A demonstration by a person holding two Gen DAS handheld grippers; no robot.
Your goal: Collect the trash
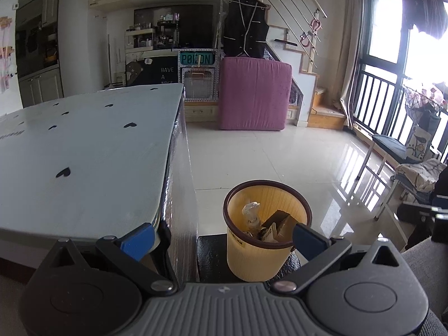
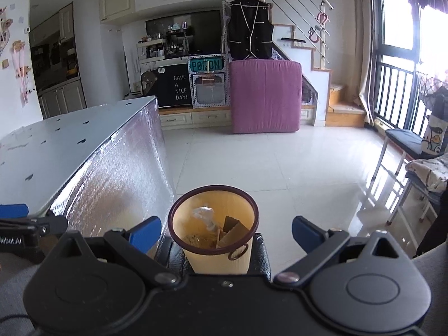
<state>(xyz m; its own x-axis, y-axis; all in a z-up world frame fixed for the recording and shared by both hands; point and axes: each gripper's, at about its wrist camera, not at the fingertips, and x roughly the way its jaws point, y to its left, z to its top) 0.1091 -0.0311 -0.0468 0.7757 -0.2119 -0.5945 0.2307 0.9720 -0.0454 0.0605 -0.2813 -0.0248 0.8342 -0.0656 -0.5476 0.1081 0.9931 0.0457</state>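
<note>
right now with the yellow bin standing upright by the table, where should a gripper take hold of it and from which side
Take the yellow bin by its dark rim, from above, one finger inside the wall and one outside. It stands upright with an open top, and its round body looks too wide for the open right gripper. The small loop handle on the near side looks like another option. Avoid the table side, where room is tight.

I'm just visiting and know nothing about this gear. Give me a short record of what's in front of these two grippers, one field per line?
Setting: living room, glossy tiled floor
Left gripper: open, holding nothing
Right gripper: open, holding nothing
Bin: yellow wastebasket with dark rim, standing on a black block beside the table
Bin contents: crumpled clear plastic, brown cardboard pieces
Table: pale top with small black heart marks, silver foil side; no trash seen on the visible part
Background: pink mattress, black vest hanging above it
</note>
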